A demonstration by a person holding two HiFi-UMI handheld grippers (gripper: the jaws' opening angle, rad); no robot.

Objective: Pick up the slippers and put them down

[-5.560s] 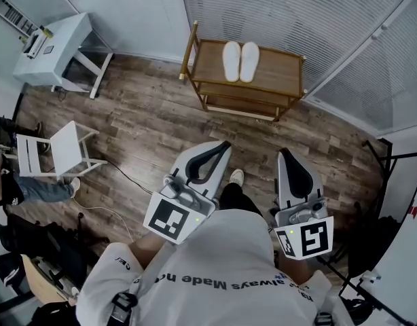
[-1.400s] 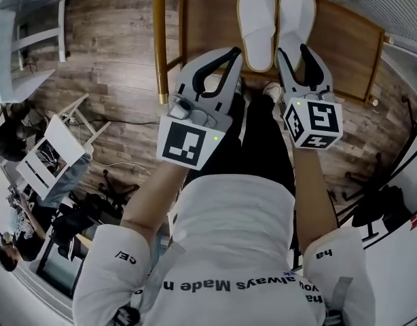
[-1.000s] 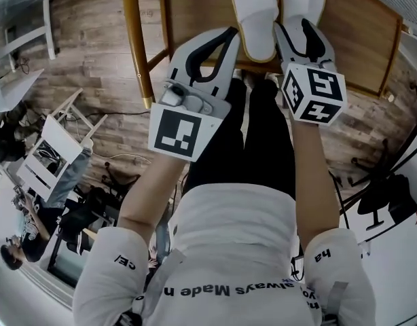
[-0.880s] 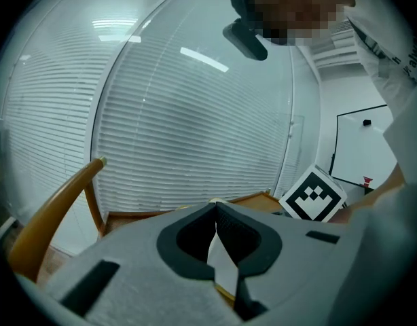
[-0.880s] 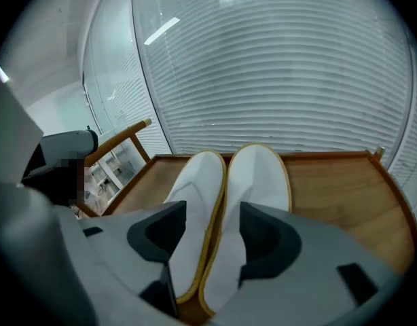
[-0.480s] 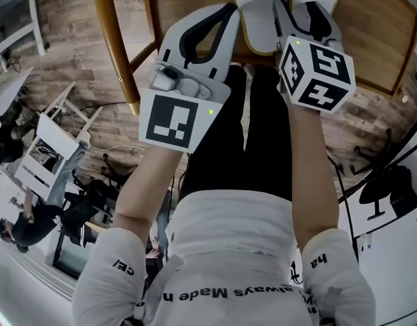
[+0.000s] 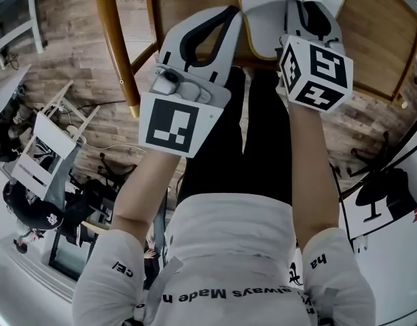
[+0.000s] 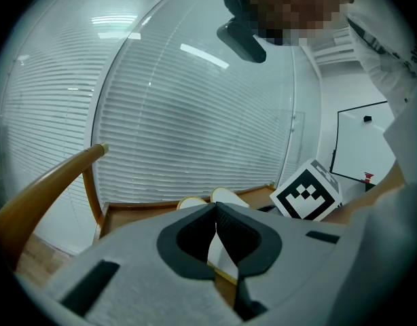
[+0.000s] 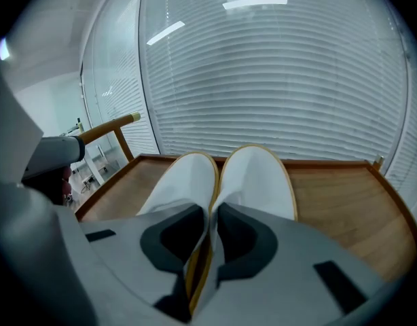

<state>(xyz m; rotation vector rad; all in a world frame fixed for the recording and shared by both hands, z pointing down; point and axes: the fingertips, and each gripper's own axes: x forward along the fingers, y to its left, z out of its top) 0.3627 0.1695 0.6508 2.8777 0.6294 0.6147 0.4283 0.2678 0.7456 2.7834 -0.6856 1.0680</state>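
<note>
Two white slippers (image 9: 185,182) (image 9: 259,178) with tan edging lie side by side on the top shelf of a wooden rack (image 9: 344,195). In the right gripper view my right gripper (image 9: 212,209) is closing, and its pads pinch the slippers' adjoining inner edges near the heels. The head view shows the same gripper (image 7: 305,7) over the slipper heels (image 7: 263,12). My left gripper (image 7: 233,9) hovers just left of the slippers, its tips together and holding nothing. Past those tips (image 8: 215,208), the left gripper view shows the slippers (image 8: 225,197).
The rack's rounded wooden corner post (image 7: 117,53) rises just left of my left gripper. White blinds (image 9: 276,87) close off the space behind the rack. A white chair (image 7: 42,155) and a person in a black cap (image 7: 32,212) are on the floor at far left.
My right gripper's jaws have come together onto the slippers' inner edges. Both grippers have sunk a little toward the shelf top.
</note>
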